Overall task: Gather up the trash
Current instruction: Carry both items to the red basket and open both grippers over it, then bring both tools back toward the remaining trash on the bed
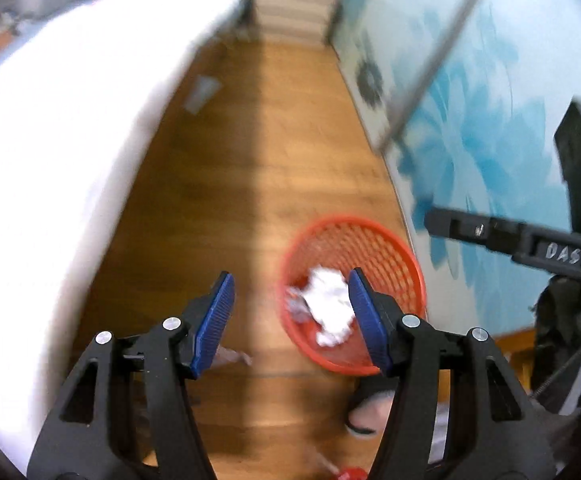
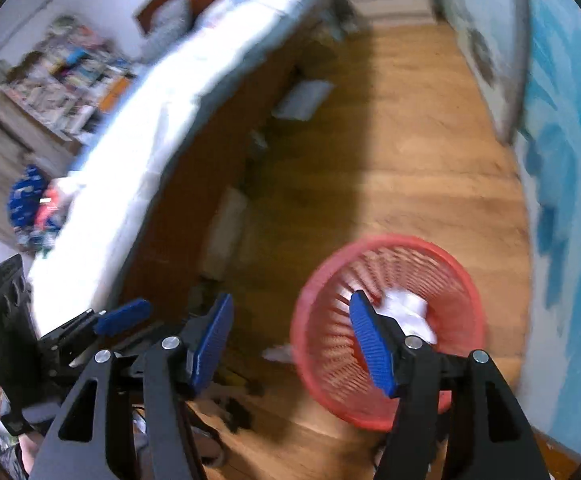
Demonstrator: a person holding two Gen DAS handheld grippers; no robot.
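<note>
Both grippers hang above the wooden floor (image 1: 274, 152) with nothing between the fingers. The left gripper (image 1: 290, 320) has its jaws spread wide, and the right gripper (image 2: 290, 340) too. The red basket (image 1: 370, 236) stands just past the right-hand jaw of each, and crumpled white paper (image 1: 330, 300) already lies inside it. One small scrap (image 2: 278, 354) lies on the floor between the right gripper's jaws, beside the basket. To do this step well, I think the right gripper should go down straight, keep the scrap centred, and close only when both pads reach the floor. The pictures are blurred, so slower motion helps.
</note>
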